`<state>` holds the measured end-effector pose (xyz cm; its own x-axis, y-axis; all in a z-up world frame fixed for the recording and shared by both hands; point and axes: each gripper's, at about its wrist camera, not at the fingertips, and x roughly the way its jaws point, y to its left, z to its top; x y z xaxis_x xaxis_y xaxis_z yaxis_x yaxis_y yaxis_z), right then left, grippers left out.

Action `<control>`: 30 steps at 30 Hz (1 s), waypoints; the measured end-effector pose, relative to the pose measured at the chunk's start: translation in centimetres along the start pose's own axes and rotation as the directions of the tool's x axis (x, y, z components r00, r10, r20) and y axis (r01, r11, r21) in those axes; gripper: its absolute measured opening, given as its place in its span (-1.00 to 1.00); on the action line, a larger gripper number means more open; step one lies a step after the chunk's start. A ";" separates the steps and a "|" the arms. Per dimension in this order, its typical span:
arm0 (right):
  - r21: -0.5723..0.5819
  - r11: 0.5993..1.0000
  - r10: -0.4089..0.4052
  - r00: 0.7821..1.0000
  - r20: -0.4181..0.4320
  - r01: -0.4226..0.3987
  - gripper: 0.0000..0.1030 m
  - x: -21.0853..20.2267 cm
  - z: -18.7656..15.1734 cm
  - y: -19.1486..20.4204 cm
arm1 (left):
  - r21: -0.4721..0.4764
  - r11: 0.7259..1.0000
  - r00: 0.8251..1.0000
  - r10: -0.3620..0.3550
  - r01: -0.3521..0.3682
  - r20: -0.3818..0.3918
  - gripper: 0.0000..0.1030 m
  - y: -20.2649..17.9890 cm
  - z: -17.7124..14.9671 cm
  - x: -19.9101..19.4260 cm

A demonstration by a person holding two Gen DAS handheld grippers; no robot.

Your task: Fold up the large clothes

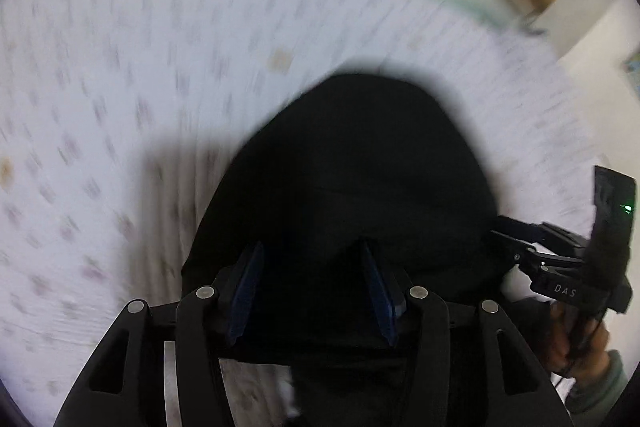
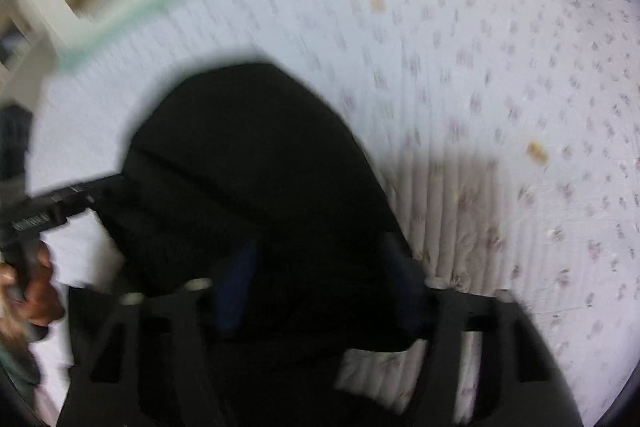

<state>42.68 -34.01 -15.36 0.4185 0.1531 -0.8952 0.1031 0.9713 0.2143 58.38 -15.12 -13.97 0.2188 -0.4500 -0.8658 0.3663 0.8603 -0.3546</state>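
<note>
Both views blurred. Black garment (image 1: 352, 179) fills 6 o'clock over the floral bedsheet (image 1: 100, 87), hiding both grippers' jaws; grip state indeterminable.

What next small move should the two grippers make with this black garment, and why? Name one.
Probably lower both grippers together to lay the black garment onto the floral bedsheet. It hangs bunched ahead of the left gripper and right gripper; both views are motion-blurred, so the grips themselves are unclear.
</note>
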 end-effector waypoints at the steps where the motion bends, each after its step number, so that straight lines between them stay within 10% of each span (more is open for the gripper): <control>1: -0.010 1.000 0.003 1.000 0.012 -0.003 0.06 0.8 -0.7 -0.2 | -0.013 1.000 1.000 -0.005 0.005 0.004 0.01 0.3 -0.2 0.4; 10: -0.031 0.999 0.033 0.999 0.014 -0.032 0.09 -1.9 -0.4 -0.4 | 0.055 0.997 0.996 -0.063 0.060 0.056 0.00 -0.5 -0.2 -3.5; 15: -0.041 0.992 0.122 0.977 0.173 -0.117 0.15 -5.9 5.1 1.7 | 0.083 0.984 0.962 -0.172 0.157 0.212 0.01 -2.0 2.1 -8.8; 23: -0.075 0.997 0.016 1.000 -0.012 -0.017 0.13 5.9 10.5 5.4 | -0.108 0.992 0.995 -0.057 0.065 0.077 0.00 1.5 2.6 1.0; 30: -0.082 0.996 0.049 0.996 0.078 -0.042 0.13 1.3 7.6 5.1 | -0.122 0.986 0.989 -0.098 0.111 0.110 0.00 1.8 2.2 -1.2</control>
<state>50.58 -30.21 -12.45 0.4919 0.1858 -0.8506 0.0105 0.9756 0.2192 60.81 -13.53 -12.83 0.2804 -0.5556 -0.7828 0.2750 0.8278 -0.4890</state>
